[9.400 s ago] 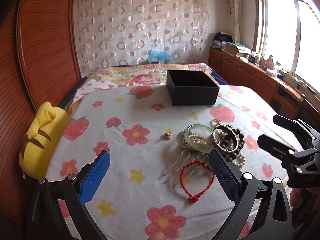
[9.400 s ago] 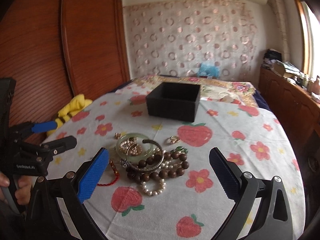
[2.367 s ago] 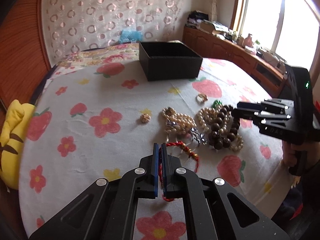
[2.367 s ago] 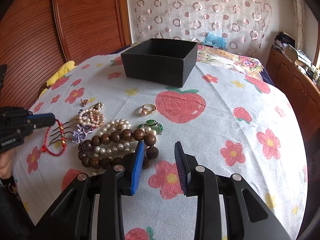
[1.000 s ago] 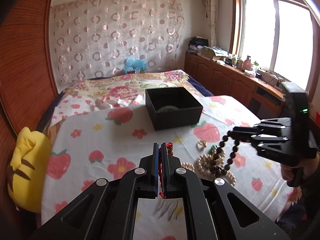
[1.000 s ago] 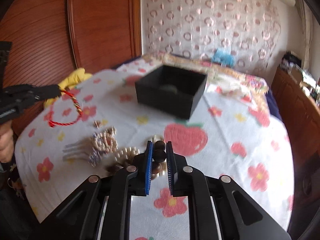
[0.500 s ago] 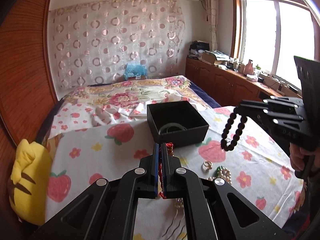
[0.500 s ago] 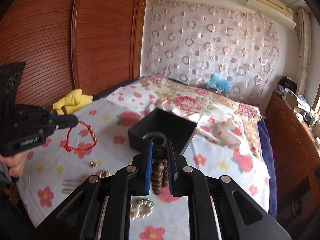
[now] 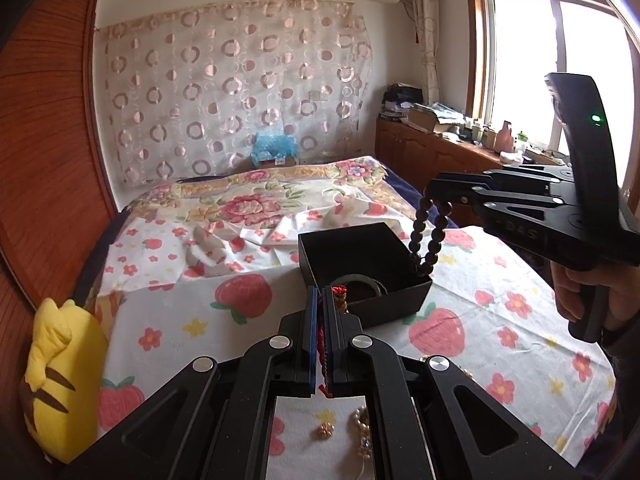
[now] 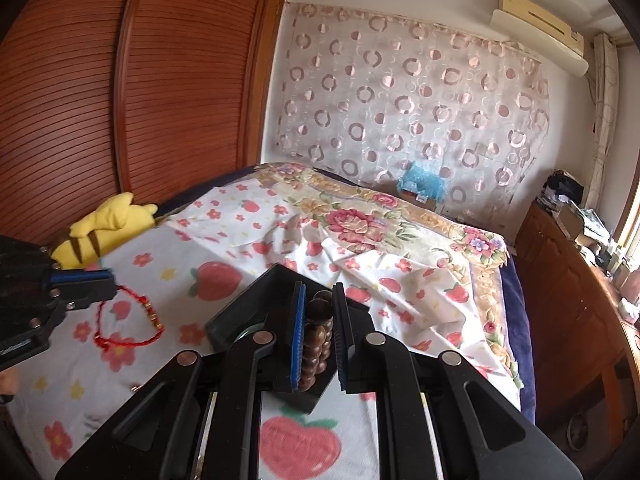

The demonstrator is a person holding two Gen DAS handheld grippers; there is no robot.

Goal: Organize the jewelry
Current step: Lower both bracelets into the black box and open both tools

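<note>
Both bracelets now hang lifted from the bedspread (image 9: 168,320): the wooden bead bracelet (image 9: 426,236), clamped in the right gripper (image 9: 430,191), dangles over the black box (image 9: 332,248) for dropping in; the red cord bracelet (image 10: 128,320), pinched in the left gripper (image 9: 320,300), waits just short of the box's near edge, angled downward.

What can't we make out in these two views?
- Black box contents: left wrist view shows only part of a green ring; left gripper covers the rest.
- Box in right wrist view: mostly behind right gripper and wooden bead bracelet.
- Remaining jewelry: cut off, hidden under left gripper.
</note>
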